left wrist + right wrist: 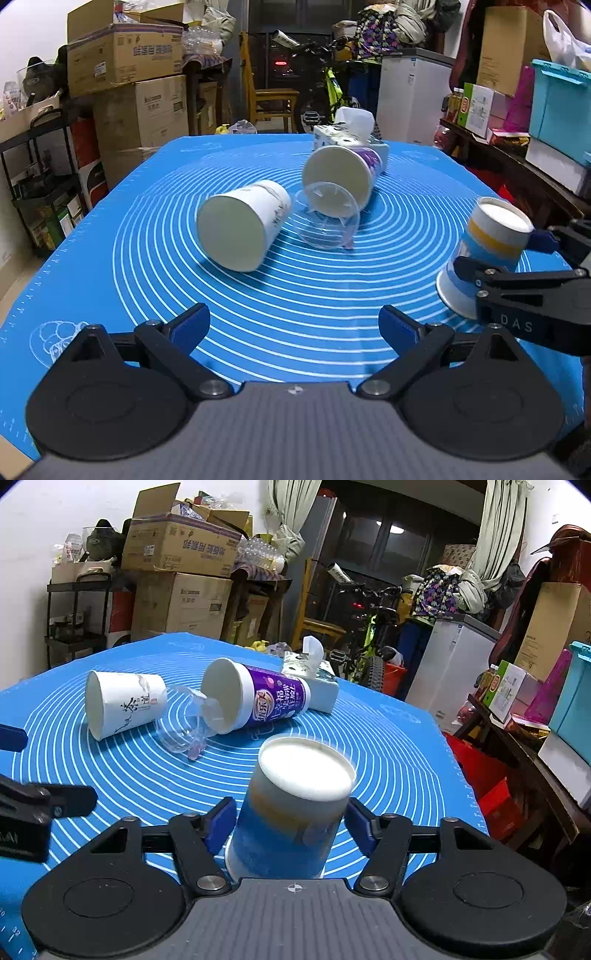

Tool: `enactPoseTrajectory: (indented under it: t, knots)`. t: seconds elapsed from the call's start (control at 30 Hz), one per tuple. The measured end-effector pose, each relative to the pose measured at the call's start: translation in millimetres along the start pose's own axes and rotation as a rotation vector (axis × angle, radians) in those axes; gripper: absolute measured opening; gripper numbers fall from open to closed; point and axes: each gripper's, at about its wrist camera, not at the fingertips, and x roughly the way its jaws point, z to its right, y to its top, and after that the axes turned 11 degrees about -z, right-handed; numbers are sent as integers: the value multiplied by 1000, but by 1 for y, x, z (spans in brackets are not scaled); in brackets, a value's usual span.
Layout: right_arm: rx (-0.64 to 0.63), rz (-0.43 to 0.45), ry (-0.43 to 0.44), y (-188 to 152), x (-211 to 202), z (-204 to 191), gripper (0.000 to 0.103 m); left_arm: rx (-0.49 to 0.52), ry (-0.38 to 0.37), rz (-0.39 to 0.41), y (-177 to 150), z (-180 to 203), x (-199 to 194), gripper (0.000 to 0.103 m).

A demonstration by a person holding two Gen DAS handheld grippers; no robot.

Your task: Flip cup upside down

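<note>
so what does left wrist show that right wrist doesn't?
Left wrist only: its own open left gripper, empty over the mat, and the right gripper side-on, with the striped cup tilted, mouth down-left.

Right wrist only: the purple cup's label, and the striped cup's base facing the camera, pads against both sides.

Both: white cup, clear lid, tissue box.
</note>
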Motion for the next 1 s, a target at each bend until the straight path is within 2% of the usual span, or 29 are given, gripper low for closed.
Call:
enactPoseTrajectory:
  t: [0.07, 0.2, 0.33, 0.5, 0.7, 1.0]
  knots:
    - [-9, 6, 6, -2, -6, -1, 82, 5, -7, -1, -2, 3, -2, 97]
    - [-3, 5, 23, -7, -20, 4, 85, 22, -10, -3, -7, 13, -8, 97]
    - [55, -10, 32, -18, -39, 19, 88, 28, 1, -9, -12, 21, -17, 97]
    - [109, -30, 35, -33, -62, 35, 90, 9, 2, -16, -19, 28, -30, 97]
    - [129, -72, 27, -52, -83, 47, 93, -12, 1, -70, -26, 38, -37, 97]
    - [150, -109, 33, -73, -96, 60, 93, 5, 16, -63, -38, 58, -54, 97]
